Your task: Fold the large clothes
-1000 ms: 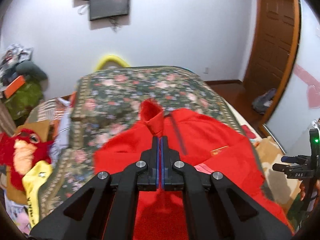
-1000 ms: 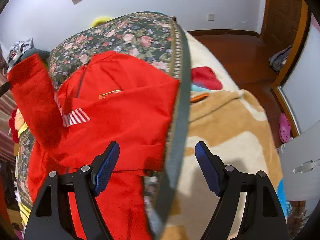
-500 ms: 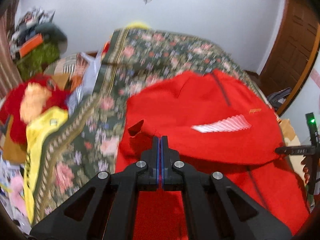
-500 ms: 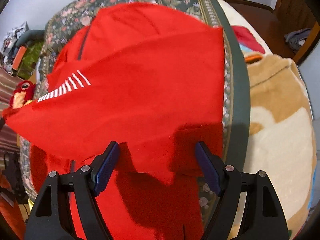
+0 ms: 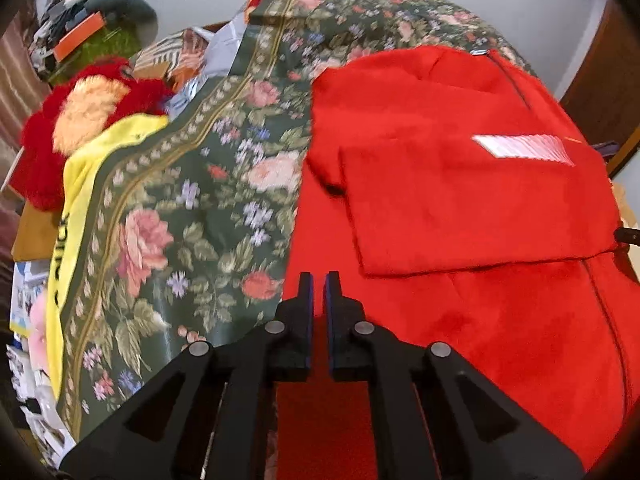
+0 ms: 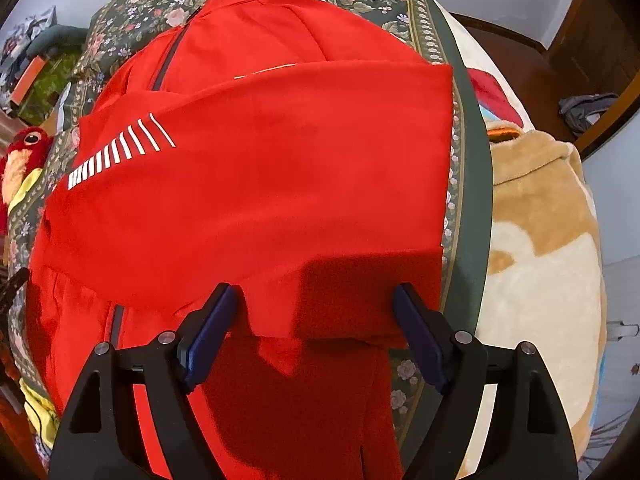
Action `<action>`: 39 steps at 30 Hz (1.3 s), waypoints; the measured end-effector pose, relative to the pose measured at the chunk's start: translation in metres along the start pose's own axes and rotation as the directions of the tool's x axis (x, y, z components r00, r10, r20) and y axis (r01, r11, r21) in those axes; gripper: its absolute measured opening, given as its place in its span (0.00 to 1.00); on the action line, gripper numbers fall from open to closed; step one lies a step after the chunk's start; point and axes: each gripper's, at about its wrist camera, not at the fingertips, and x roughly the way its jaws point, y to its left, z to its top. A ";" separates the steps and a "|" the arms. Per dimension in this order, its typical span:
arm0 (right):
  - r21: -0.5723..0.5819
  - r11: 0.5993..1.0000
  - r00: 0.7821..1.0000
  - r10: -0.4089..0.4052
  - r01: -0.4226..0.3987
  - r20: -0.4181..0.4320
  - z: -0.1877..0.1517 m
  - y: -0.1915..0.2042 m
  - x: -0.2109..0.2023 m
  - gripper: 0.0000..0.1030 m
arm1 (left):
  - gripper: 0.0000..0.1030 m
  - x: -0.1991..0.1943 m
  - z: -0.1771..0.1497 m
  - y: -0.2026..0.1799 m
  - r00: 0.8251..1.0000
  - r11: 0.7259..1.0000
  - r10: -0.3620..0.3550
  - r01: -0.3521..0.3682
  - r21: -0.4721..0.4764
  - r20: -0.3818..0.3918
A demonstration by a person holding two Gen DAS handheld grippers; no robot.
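A large red fleece jacket [image 5: 460, 200] with a dark zip and white stripes lies on the floral bedspread [image 5: 192, 200]. One sleeve [image 5: 472, 204] is folded across its chest. My left gripper [image 5: 316, 292] is a little open and holds nothing, its tips above the jacket's left edge. In the right wrist view the jacket [image 6: 260, 184] fills the middle, with the folded sleeve [image 6: 280, 168] across it. My right gripper [image 6: 316, 312] is wide open and empty, its fingers either side of the sleeve's lower edge.
A red plush toy [image 5: 72, 120] and a yellow cloth [image 5: 76, 184] lie left of the bedspread. A tan and cream blanket [image 6: 540, 240] lies on the right. A wooden door [image 5: 608, 80] stands at the far right.
My left gripper let go of the sleeve, which now lies across the chest, and drew back to the jacket's left edge with its jaws a little apart. My right gripper stayed open, closer to the jacket.
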 end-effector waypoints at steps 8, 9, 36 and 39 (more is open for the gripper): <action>-0.038 0.999 0.991 0.019 -0.014 0.132 0.032 -0.004 -0.044 0.76 | 0.59 -0.033 0.057 -0.037 0.990 0.998 -0.041 0.034 0.058 0.135; -0.039 0.999 0.989 0.019 -0.013 0.146 0.035 -0.005 -0.047 0.76 | 0.59 -0.035 0.067 -0.042 0.988 0.997 -0.055 0.046 0.065 0.147; -0.092 0.995 0.974 0.043 -0.023 0.222 0.214 0.011 0.014 0.76 | 0.79 0.123 0.259 -0.091 0.975 0.970 -0.204 0.213 -0.115 0.087; -0.066 0.996 0.972 0.072 -0.059 0.224 0.226 0.012 0.037 0.76 | 0.79 0.147 0.266 -0.091 0.964 0.948 -0.256 0.264 -0.177 0.066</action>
